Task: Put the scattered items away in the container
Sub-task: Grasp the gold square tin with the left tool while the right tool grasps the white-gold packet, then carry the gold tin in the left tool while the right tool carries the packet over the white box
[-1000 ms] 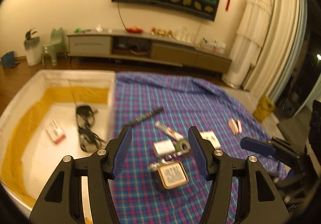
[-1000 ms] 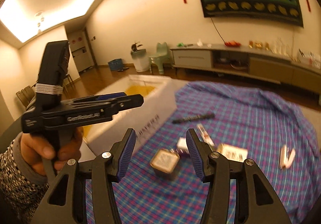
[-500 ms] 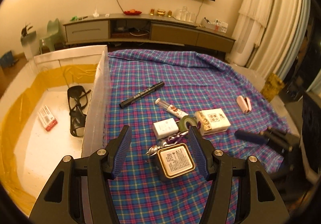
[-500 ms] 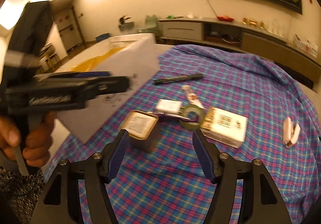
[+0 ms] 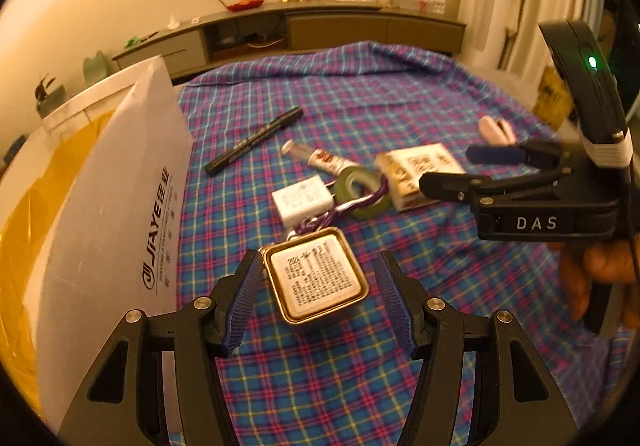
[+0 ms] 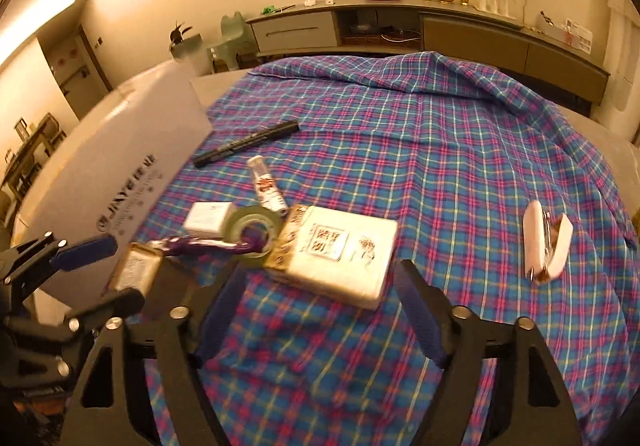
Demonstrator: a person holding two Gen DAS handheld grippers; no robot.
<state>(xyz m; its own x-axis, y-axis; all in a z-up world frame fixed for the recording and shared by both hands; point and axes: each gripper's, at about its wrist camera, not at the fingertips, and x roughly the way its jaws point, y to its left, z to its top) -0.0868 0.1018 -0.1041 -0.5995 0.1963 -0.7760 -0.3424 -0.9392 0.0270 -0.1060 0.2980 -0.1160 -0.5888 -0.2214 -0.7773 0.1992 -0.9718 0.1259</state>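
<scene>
A square gold tin point(image 5: 316, 282) with a printed label lies on the plaid cloth point(image 5: 360, 94). My left gripper point(image 5: 320, 300) is open and straddles it; the left pad is close to a corner and the right pad stands apart. In the right wrist view the same left gripper point(image 6: 104, 274) sits around the tin point(image 6: 136, 270). A white printed box point(image 6: 340, 254) lies just ahead of my right gripper point(image 6: 320, 310), whose jaws are opening wide with nothing pressed between them. The white container point(image 5: 112, 206) with yellow lining stands at the left.
On the cloth lie a black marker point(image 5: 254, 140), a small tube point(image 5: 320, 158), a green tape roll point(image 5: 360, 190) with a purple cord through it, a small white block point(image 5: 302, 200) and a pink clip point(image 6: 546, 246). A person's hand point(image 5: 600, 270) holds the right gripper.
Both grippers came down and forward toward the cloth. The left one now straddles the tin. The right jaws spread wider and closed in on the white box.
</scene>
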